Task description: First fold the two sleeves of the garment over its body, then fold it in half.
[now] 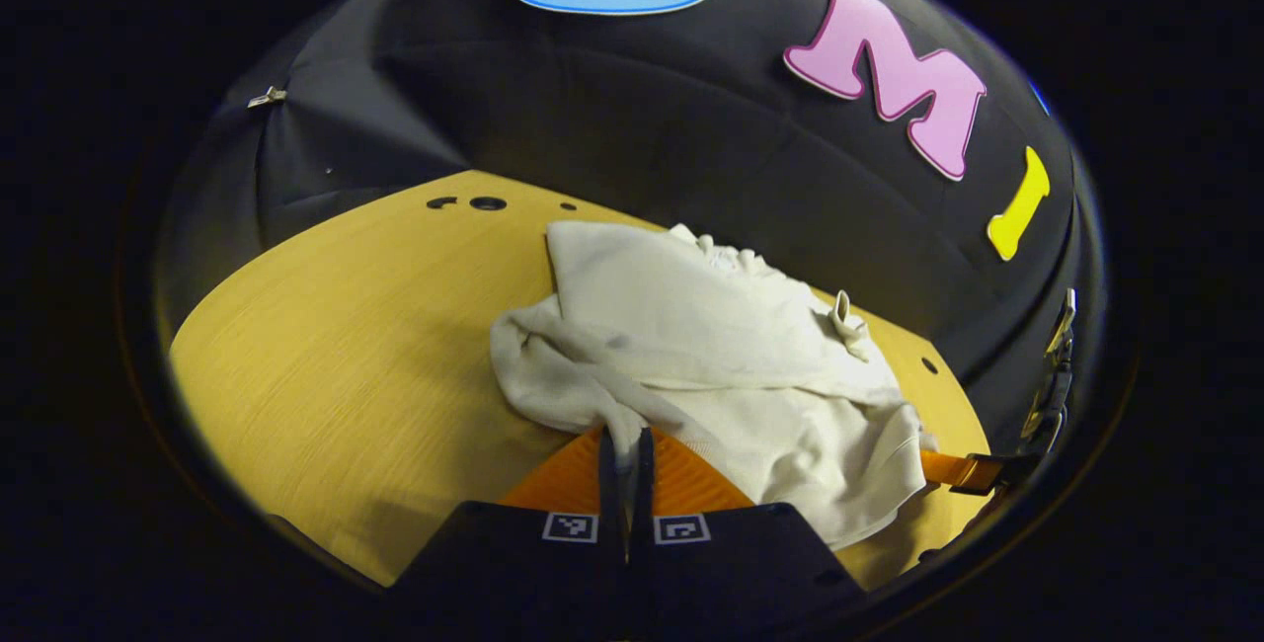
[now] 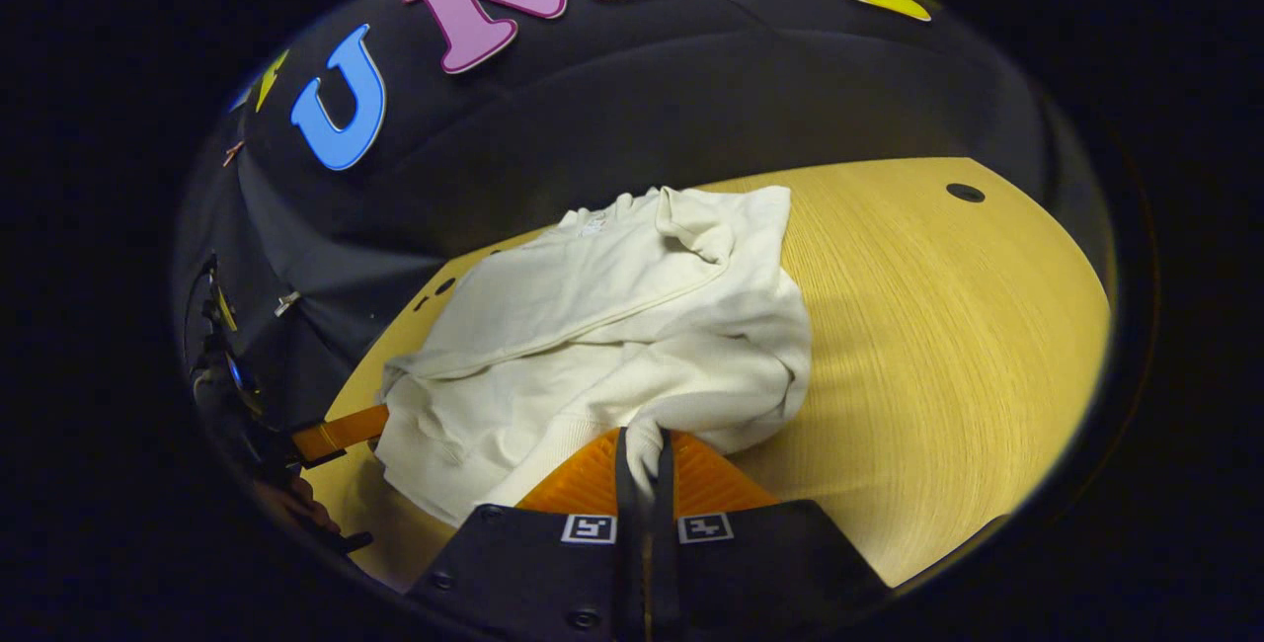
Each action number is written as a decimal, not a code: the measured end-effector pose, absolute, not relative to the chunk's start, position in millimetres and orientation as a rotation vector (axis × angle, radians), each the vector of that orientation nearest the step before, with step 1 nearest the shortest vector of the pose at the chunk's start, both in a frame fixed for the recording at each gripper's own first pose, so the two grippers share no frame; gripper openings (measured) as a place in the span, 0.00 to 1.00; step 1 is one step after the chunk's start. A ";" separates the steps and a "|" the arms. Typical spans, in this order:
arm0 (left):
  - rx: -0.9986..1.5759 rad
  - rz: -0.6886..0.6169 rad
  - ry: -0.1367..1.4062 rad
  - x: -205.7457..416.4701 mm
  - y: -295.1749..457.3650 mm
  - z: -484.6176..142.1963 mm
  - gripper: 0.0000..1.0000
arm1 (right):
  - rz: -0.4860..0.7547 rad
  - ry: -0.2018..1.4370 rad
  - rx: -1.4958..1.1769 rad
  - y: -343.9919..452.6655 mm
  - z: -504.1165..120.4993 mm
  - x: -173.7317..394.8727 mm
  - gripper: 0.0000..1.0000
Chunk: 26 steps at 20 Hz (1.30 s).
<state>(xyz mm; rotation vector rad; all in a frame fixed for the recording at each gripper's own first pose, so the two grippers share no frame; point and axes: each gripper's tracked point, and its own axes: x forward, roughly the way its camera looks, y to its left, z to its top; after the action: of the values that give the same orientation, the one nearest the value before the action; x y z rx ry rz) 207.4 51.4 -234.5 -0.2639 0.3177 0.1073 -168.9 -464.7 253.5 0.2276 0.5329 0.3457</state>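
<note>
A cream sweatshirt lies bunched on the wooden table, its sleeves laid over the body. My left gripper is shut on a fold of its near hem, cloth pinched between the fingers. In the right gripper view the same sweatshirt spreads toward the booth wall, and my right gripper is shut on another pinch of its near edge. The other gripper pokes out from under the cloth at the right of the left gripper view; in the right gripper view it appears as the left gripper at the garment's left edge.
The table's bare wood stretches to the right in the right gripper view and to the left in the left gripper view. Small holes mark the tabletop near the black cloth wall behind. A hand holds the far gripper.
</note>
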 end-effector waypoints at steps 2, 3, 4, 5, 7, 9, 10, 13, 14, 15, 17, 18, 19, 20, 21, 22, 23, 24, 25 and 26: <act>-0.296 0.108 0.266 219.2 54.4 -218.3 0.06 | 0.348 0.482 0.212 -457.1 266.0 -155.5 0.08; -0.317 0.111 0.233 226.0 55.8 -207.8 0.06 | 0.345 0.457 0.209 -455.7 272.3 -146.4 0.08; -0.331 0.106 0.205 232.8 56.0 -196.5 0.06 | 0.342 0.435 0.212 -454.0 280.1 -136.0 0.08; -0.330 0.106 0.174 240.4 59.5 -185.3 0.02 | 0.340 0.406 0.221 -452.0 289.3 -125.3 0.08; -0.310 0.095 0.127 261.4 63.4 -165.3 0.06 | 0.336 0.355 0.236 -451.4 307.0 -106.8 0.08; -0.314 0.072 0.098 285.0 60.3 -152.2 0.06 | 0.325 0.299 0.224 -453.2 322.0 -85.0 0.08; -0.313 0.068 0.082 296.0 59.7 -148.1 0.06 | 0.319 0.281 0.213 -453.7 326.2 -73.4 0.07; -0.282 0.041 0.049 330.2 57.1 -138.4 0.06 | 0.301 0.247 0.217 -451.3 332.2 -44.6 0.07; -0.274 0.033 0.035 340.5 54.6 -133.9 0.06 | 0.294 0.231 0.213 -450.2 334.8 -35.7 0.08; -0.264 0.025 0.027 348.7 53.3 -131.0 0.06 | 0.288 0.217 0.204 -450.2 338.6 -26.8 0.08; -0.231 0.016 0.004 363.9 54.2 -121.2 0.06 | 0.276 0.180 0.196 -450.1 351.4 -10.6 0.08; -0.225 0.013 -0.004 371.3 54.6 -115.8 0.06 | 0.272 0.167 0.194 -450.1 355.6 -3.5 0.07; -0.222 0.016 -0.010 379.0 56.3 -110.7 0.06 | 0.265 0.162 0.189 -452.0 357.9 4.6 0.07; -0.219 0.024 -0.013 387.7 61.9 -107.8 0.06 | 0.258 0.156 0.183 -453.9 360.8 11.3 0.07; -0.214 0.041 -0.015 395.8 69.2 -104.5 0.06 | 0.243 0.148 0.177 -456.8 363.5 18.9 0.07; -0.209 0.054 -0.016 403.9 75.4 -101.7 0.06 | 0.232 0.138 0.171 -459.1 366.0 27.1 0.07; -0.203 0.069 -0.013 412.3 81.2 -101.4 0.06 | 0.214 0.130 0.157 -462.6 366.6 36.7 0.07; -0.201 0.076 -0.005 420.8 86.0 -101.8 0.06 | 0.200 0.130 0.141 -464.8 364.7 44.7 0.07; -0.204 0.078 0.008 429.4 89.8 -103.0 0.06 | 0.187 0.133 0.127 -467.2 362.1 53.8 0.07; -0.210 0.080 0.019 436.3 94.9 -105.1 0.06 | 0.185 0.130 0.112 -467.0 360.9 60.2 0.07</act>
<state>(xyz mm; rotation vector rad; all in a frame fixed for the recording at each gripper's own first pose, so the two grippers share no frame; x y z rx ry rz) 436.3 94.9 -105.1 -0.2100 0.0190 0.0802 60.2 -467.0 360.9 0.1119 0.1304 0.1848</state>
